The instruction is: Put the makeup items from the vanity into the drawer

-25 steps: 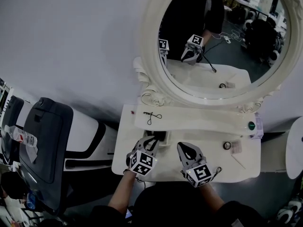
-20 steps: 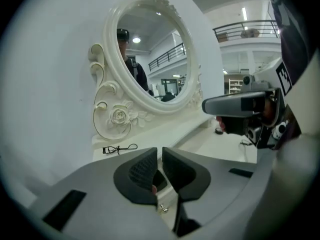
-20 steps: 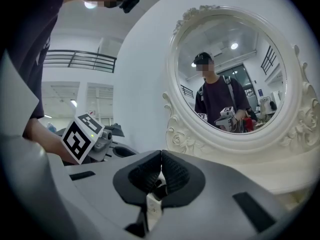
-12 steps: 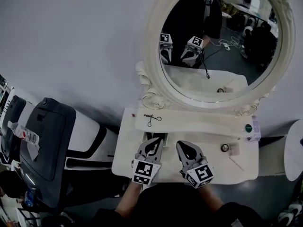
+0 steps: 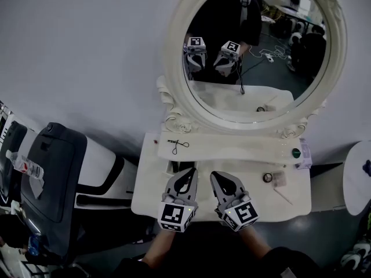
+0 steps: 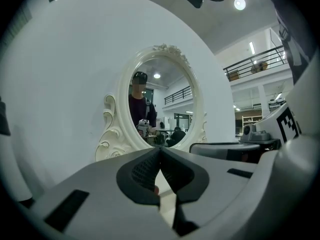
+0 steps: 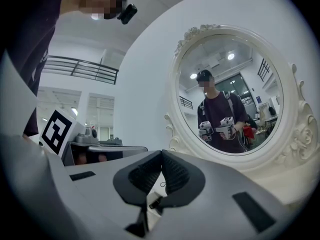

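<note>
Left gripper (image 5: 186,175) and right gripper (image 5: 218,178) closed empty, round dark-rimmed item (image 5: 267,178), thin pale stick (image 5: 283,196) on vanity (image 5: 148,193)

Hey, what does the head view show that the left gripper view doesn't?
Only the head view: the white vanity top, a black wire tool on its shelf, a green-capped item at the right, and a dark chair. Only the left gripper view: a close look at the left gripper, jaws shut tip to tip, and a ceiling light. Both: the oval mirror and the right gripper.
</note>
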Tool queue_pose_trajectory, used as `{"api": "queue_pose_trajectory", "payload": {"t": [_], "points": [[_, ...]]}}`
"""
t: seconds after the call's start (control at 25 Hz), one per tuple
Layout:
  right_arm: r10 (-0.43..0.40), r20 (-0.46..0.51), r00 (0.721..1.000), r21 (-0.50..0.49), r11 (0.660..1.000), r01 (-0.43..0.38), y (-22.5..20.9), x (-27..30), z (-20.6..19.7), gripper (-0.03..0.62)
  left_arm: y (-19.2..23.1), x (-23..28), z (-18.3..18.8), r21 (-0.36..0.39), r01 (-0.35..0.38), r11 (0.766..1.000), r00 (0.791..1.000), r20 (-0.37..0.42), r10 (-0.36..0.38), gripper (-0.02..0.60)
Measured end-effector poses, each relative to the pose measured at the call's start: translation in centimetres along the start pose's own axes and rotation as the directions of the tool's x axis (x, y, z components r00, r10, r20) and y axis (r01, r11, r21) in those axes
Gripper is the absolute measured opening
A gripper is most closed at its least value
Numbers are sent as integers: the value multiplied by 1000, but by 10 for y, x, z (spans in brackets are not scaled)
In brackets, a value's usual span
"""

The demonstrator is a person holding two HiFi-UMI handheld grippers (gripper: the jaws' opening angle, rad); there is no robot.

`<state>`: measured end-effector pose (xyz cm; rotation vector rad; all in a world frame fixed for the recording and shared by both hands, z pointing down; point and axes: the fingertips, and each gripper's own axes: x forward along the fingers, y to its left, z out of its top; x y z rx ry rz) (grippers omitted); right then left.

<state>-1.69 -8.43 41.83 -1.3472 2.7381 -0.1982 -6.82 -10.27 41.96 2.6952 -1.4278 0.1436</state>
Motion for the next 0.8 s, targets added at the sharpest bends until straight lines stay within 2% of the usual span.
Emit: {"api": "queue_pose_trajectory", "payload": {"t": [0.28,0.8], "points": [[-34,8,999,1,999,34,-11,-14,3,23,-19,3,3,-15,33,999,999,18,-33,15],[-68,8,998,16,998,68,-20,-27,1,23,-34,4,3,-18,51,999,998,27,-51,15]]}}
